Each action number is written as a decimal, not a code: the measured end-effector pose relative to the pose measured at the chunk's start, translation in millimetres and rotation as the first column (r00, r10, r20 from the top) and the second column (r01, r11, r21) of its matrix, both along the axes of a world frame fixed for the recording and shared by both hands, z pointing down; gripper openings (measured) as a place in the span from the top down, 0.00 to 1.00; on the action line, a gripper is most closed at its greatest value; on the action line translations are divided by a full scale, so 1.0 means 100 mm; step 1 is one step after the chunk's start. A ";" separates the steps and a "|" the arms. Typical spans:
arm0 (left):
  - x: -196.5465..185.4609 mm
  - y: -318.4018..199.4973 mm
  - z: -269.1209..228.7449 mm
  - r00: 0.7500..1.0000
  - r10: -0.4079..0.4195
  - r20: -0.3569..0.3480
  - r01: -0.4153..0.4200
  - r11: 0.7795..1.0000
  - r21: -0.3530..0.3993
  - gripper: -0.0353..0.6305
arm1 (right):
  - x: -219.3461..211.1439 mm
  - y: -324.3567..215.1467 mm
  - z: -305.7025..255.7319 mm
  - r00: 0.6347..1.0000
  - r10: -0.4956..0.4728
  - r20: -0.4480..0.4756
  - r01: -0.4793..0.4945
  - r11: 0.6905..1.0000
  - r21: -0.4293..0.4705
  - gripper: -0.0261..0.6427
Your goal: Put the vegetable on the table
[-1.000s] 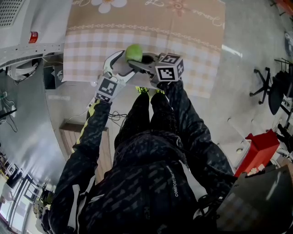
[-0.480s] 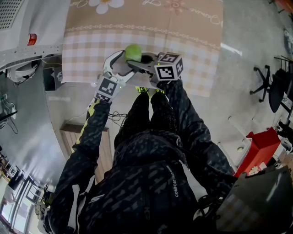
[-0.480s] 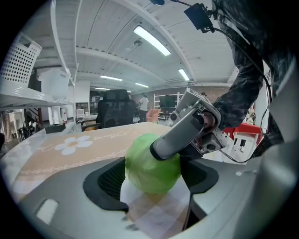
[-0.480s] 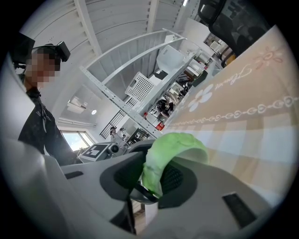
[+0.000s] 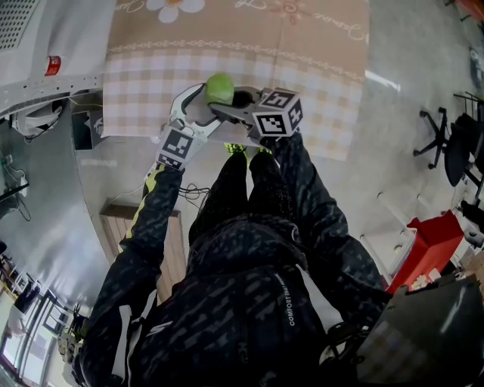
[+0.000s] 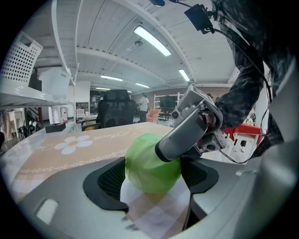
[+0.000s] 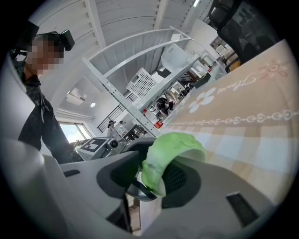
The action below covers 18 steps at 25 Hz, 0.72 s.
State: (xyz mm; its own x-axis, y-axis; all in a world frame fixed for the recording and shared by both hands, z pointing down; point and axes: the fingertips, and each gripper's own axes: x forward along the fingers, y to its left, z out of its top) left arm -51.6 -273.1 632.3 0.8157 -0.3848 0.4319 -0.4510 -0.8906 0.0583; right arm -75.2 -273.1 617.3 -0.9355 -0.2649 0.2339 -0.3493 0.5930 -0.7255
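Two grippers on one little green ball, so we're looking at either a hand-off or a let-go. Closest in, the person's dark sleeves (image 5: 155,219) reach out to the near edge of the table (image 5: 318,72). Both tools meet just inside that edge, a bit left of its middle. The big news is that the right gripper (image 5: 233,100) has just been opening its jaws, and they stand about as wide as they go. The vegetable (image 5: 220,88) sits between them in the right gripper view. There's a clear gap on one side though, with the other tool's tip poking into it, so we'd call that claw released and holding nothing. The left gripper (image 5: 204,101) is the one that matters. In its own view the green ball fills the space between its pads and looks pinched there, with one finger of the right tool lying against its upper right side. We can't tell whether the ball's underside rests on the checked cloth (image 5: 136,91) or hangs just above it, because the jaws hide that. Our read is that the left claw has the job from here, with lowering and releasing left to do. Farther off, the cloth runs to a daisy print (image 5: 180,7) at the far edge.
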 end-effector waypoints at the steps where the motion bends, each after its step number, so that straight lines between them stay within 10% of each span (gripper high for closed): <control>1: 0.00 0.00 0.00 1.000 -0.001 -0.002 0.001 1.000 -0.004 0.40 | 0.01 0.00 0.00 1.000 0.000 -0.006 0.000 1.000 0.004 0.74; 18: -0.05 -0.02 0.02 1.000 -0.012 -0.016 0.012 1.000 -0.012 0.40 | 0.10 -0.04 -0.01 0.996 0.011 -0.092 -0.011 1.000 0.008 0.68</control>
